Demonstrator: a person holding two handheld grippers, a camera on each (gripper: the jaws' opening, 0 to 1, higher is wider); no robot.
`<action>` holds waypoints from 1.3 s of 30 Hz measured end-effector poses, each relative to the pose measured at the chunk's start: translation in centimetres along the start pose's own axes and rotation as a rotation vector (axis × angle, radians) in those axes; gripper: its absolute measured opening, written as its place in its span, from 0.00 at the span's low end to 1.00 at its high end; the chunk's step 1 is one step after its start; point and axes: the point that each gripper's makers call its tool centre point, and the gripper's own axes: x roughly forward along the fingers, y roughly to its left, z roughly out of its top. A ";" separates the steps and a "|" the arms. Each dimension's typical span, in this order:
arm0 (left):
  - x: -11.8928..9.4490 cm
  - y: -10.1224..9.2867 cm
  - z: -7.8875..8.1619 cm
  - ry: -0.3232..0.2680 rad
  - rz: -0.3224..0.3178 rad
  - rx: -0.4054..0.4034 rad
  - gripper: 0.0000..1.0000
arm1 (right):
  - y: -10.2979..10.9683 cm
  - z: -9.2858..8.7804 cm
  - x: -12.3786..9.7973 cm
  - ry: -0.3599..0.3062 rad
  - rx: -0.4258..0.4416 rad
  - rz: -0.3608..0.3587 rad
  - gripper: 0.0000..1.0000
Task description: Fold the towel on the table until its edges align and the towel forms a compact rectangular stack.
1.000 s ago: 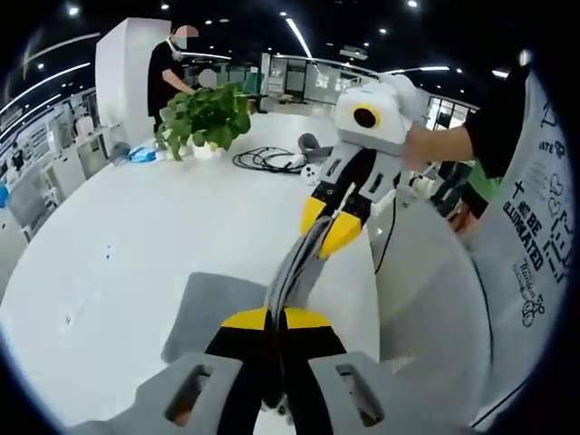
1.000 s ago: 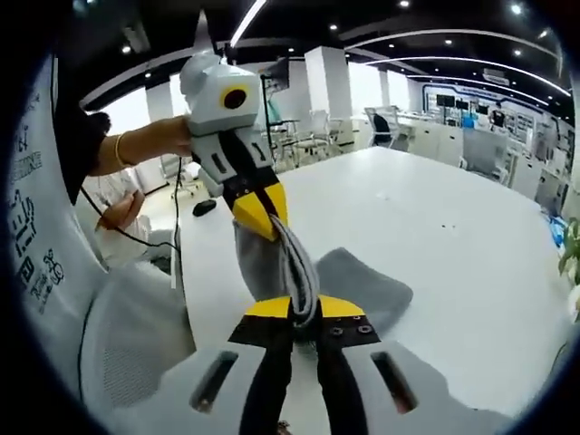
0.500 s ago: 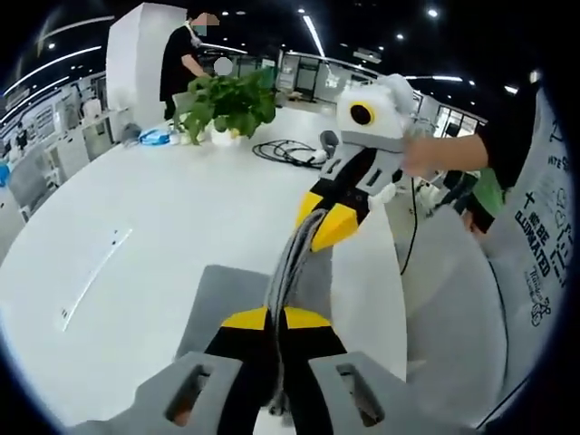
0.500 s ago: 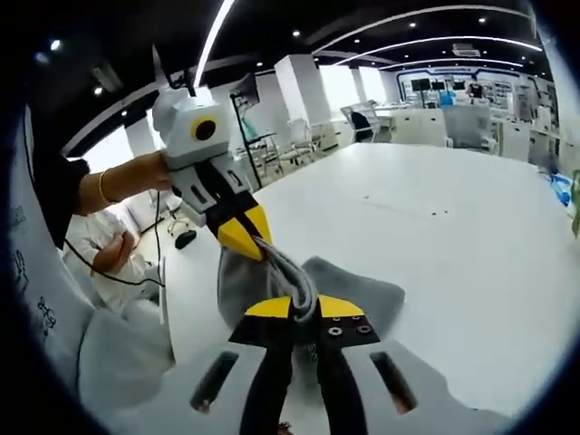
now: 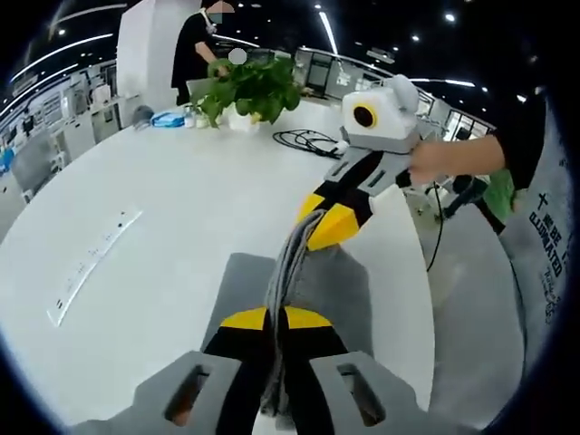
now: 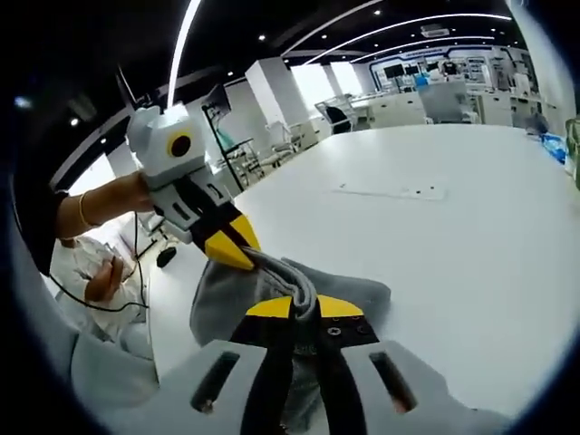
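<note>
Two claws, left claw [image 5: 276, 319] and right claw [image 6: 303, 308], each pinch tight on the grey towel [image 5: 299, 272], its edge stretched between them above the white surface [image 5: 172, 208]. Left gripper view adds a potted plant [image 5: 254, 86] and cables [image 5: 308, 140]. The towel's lower folds hide behind the claws.

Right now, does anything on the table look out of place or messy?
Nothing looks damaged or spilled. The grey towel is bunched unevenly between the left tool and the right tool, not yet a neat stack. A loose black cable lies coiled near the potted plant.
</note>
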 end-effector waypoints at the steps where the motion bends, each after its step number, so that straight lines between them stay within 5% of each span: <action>1: 0.1 0.1 -0.1 0.000 0.007 0.001 0.05 | -0.2 -0.1 0.2 0.002 0.004 -0.003 0.05; 11: 1.9 3.3 -2.0 -0.033 0.151 -0.064 0.04 | -2.4 -1.9 2.9 0.012 0.080 -0.040 0.05; 15: 2.5 3.6 -2.5 -0.034 0.150 -0.081 0.04 | -3.0 -2.3 3.5 0.007 0.096 -0.064 0.05; 21: 1.8 3.8 -2.4 -0.058 0.148 -0.088 0.06 | -3.6 -2.5 4.0 0.010 0.111 -0.085 0.05; 25: 0.3 4.8 -2.4 -0.114 0.189 -0.165 0.18 | -4.2 -2.8 4.3 0.004 0.143 -0.101 0.05; 30: -1.3 4.9 -4.0 -0.129 0.217 -0.246 0.21 | -4.3 -3.0 4.5 0.002 0.154 -0.116 0.05; 39: -0.9 3.4 -7.7 -0.107 0.265 -0.378 0.32 | -5.3 -3.7 4.9 0.010 0.099 -0.210 0.07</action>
